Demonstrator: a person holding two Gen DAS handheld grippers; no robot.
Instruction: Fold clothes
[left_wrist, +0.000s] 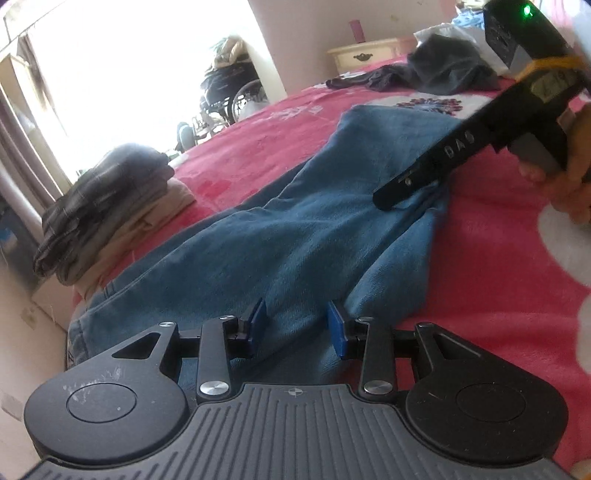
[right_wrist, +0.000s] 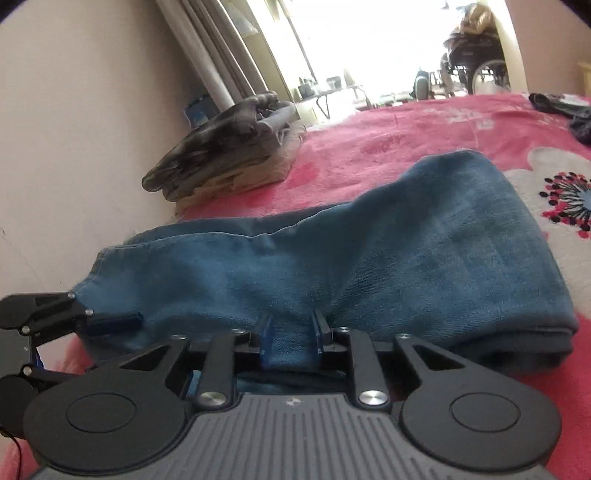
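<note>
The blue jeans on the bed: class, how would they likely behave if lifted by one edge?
The blue jeans would probably sag and drape, since they lie in soft folds. Their doubled layers suggest some weight. On the fuzzy pink blanket they'd likely drag, not slide.

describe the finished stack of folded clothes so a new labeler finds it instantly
Start at the pink floral bedspread and follow it to the edge nearest the bare wall and curtains. The stack of folded clothes sits there, beyond the blue jeans being folded. Unlike the loose dark clothes heaped across the bed, it is neatly layered: dark grey checked fabric on top, beige beneath.
</note>
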